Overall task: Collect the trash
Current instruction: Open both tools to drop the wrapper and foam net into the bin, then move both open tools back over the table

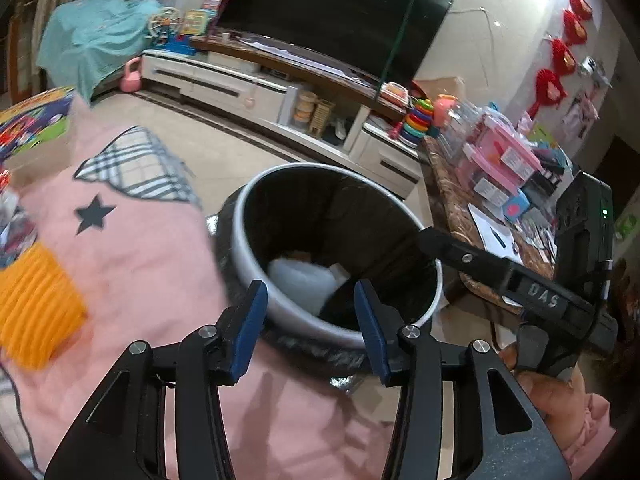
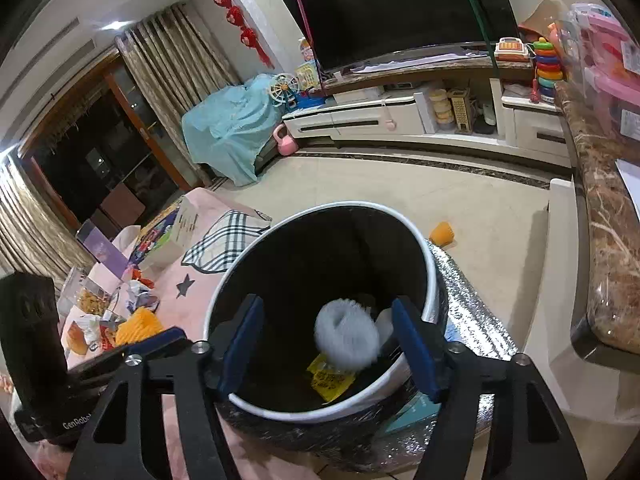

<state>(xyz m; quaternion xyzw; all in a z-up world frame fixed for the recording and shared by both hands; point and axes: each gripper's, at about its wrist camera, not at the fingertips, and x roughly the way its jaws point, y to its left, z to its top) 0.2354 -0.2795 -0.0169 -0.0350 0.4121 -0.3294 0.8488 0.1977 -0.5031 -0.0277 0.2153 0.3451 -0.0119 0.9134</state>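
A black trash bin (image 1: 352,176) with a white rim stands beside a pink blanket. My left gripper (image 1: 310,294) hovers over the bin's near rim, open, with nothing between its blue pads. White crumpled trash (image 1: 300,280) lies inside the bin. In the right wrist view my right gripper (image 2: 327,308) is open over the same bin (image 2: 360,205). A blurred white foam net (image 2: 346,334) is inside the bin below the spread fingers, touching neither pad. A yellow wrapper (image 2: 330,380) lies at the bin's bottom.
An orange foam net (image 1: 36,308) and snack litter (image 2: 92,320) lie on the pink blanket (image 1: 140,260). A cluttered marble table (image 1: 452,208) stands right of the bin. An orange cup (image 2: 442,234) sits on the tiled floor; a TV cabinet (image 2: 360,120) lines the far wall.
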